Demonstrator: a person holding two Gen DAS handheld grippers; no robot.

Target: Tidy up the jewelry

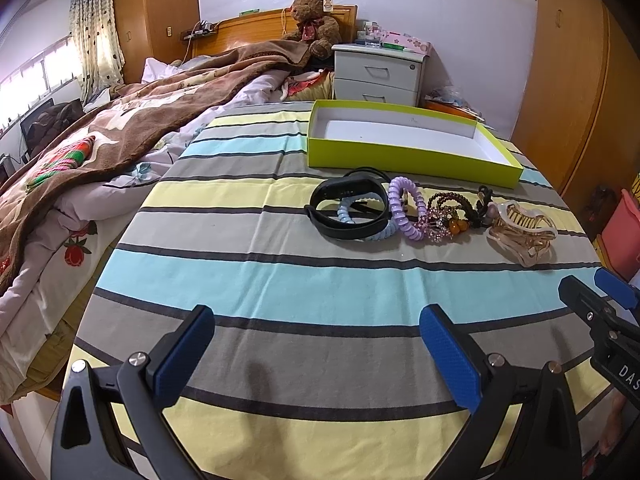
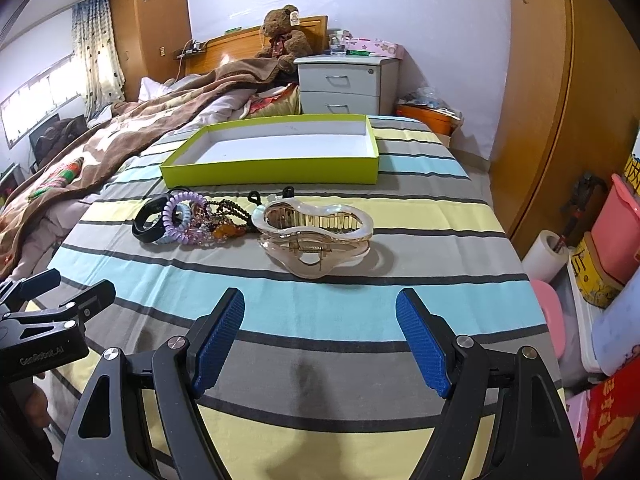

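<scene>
Striped bedsheet (image 2: 420, 216) on the bed carries everything: a clear hair claw (image 2: 316, 236) sits dead center, with coil ties and bead bracelets (image 2: 200, 220) heaped just at its 9 o'clock, and a lime-green box (image 2: 272, 170) at 12 o'clock. Left gripper (image 1: 316, 344) and right gripper (image 2: 320, 328) both hover spread wide, holding nothing.

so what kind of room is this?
Almost certainly a bedroom in a home: a bed with a teddy bear at the headboard, a nightstand beside it, and wardrobes along the wall.
</scene>
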